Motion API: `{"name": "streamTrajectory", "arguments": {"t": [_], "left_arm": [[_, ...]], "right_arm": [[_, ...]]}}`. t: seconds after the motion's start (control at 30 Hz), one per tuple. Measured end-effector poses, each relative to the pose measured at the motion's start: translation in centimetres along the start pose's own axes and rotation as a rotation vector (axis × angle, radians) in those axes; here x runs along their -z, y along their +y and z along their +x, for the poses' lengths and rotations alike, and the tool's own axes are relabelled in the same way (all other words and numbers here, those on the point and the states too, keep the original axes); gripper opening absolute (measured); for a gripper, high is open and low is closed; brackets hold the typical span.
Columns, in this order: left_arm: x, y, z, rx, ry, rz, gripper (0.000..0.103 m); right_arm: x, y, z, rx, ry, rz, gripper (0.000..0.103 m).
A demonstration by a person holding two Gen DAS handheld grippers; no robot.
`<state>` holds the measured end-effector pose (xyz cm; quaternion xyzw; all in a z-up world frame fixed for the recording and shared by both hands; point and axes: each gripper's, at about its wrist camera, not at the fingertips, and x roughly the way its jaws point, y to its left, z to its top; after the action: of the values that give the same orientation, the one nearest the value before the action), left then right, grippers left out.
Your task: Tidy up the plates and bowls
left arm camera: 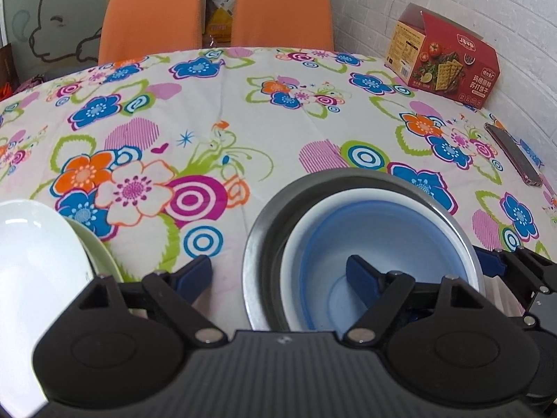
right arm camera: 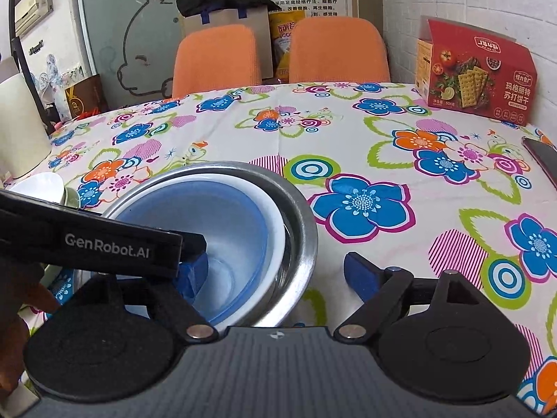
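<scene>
Three bowls sit nested on the flowered table, toward the near right of the left wrist view: a blue bowl inside a white bowl, both inside a metal bowl. At the near left of that view lie two plates, a white plate resting on a green plate whose edge peeks out beside it.

The left claw is spread wide apart and holds nothing; one finger hangs inside the blue bowl and the other is over the cloth to the left of the stack, so the near left walls of the bowls lie between them. The right claw is also open and empty; one finger is out over the cloth to the right of the metal bowl, while the other is mostly hidden behind the left tool's body.

The risk, as I judge it, is crowding. Both tools are working around the same stack, and a closing or lifting move by either could knock the other or tip the bowls. A pinch on the walls might catch only some of the three, leaving the rest to slip or rock loose. The white plate is very near the left claw and could be nudged off the green one.

Counted: three bowls, two plates, two orange chairs at the far side, one red cracker box at the far right.
</scene>
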<state>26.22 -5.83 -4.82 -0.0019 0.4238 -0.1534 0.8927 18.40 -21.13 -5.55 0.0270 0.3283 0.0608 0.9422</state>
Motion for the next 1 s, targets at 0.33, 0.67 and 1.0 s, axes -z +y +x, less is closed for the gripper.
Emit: {"name": "streamTrajectory", "arguments": {"t": [0.33, 0.67, 1.0], "left_arm": [[-0.7, -0.5, -0.5, 0.048, 0.025, -0.03, 0.035], [-2.7, -0.3, -4.0, 0.091, -0.049, -0.036, 0.034], [-1.3, 8.8, -10.2, -0.107, -0.117, -0.167, 0.034]], "right_arm": [[-0.3, 1.9, -0.6, -0.029, 0.041, 0.016, 0.061], [-2.5, 2.9, -3.4, -0.016, -0.044, 0.034, 0.066], [-4.8, 11.6, -2.1, -0.24, -0.046, -0.093, 0.067]]}}
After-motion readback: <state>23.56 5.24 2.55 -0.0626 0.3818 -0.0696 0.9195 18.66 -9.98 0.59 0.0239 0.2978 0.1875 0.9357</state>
